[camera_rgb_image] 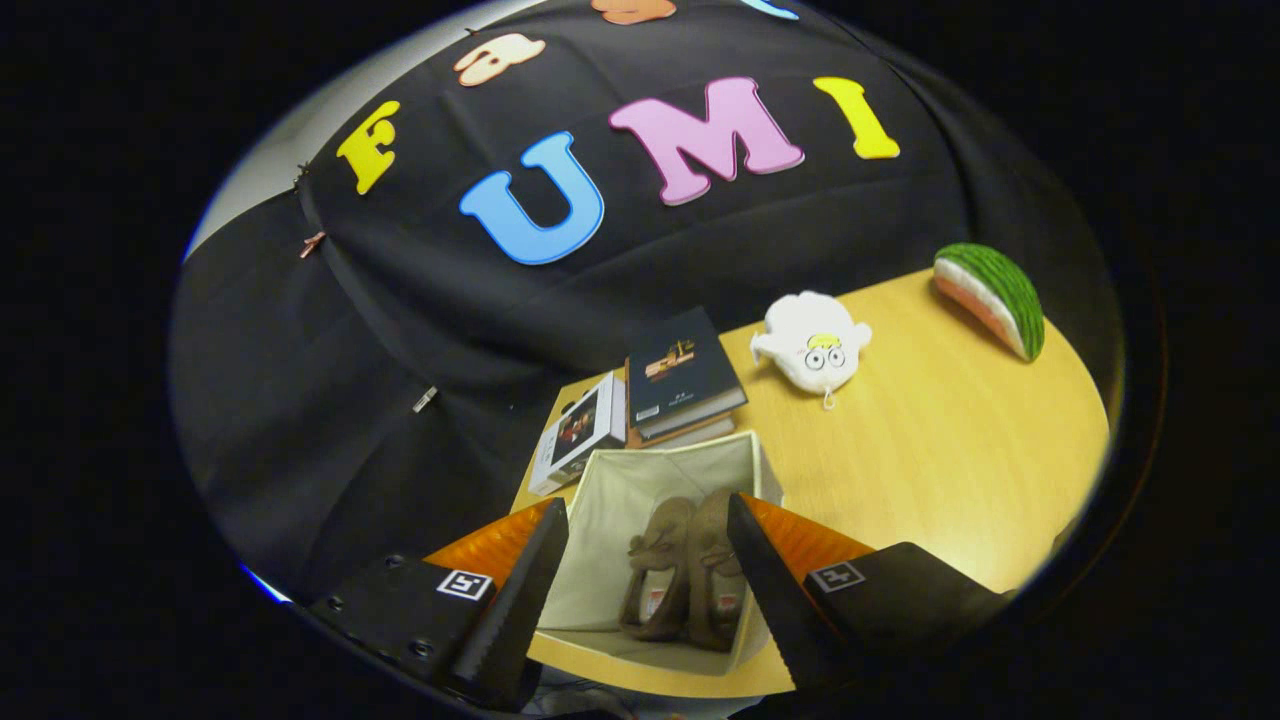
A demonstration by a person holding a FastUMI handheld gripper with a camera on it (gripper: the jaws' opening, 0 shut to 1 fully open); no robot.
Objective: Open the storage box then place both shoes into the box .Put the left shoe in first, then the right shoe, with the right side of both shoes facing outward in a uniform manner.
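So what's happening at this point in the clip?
A handheld gripper hovers over an open fabric storage box on a wooden table, its jaws apart and holding nothing. Two brown shoes already lie side by side inside the box. Beyond it sit stacked books, a white plush toy and a watermelon slice toy.

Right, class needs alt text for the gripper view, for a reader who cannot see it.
Two brown shoes stand side by side inside an open white storage box on a wooden table, seen between the open tongs, which hold nothing. Beyond the box lie stacked books, a white plush toy and a toy watermelon slice.
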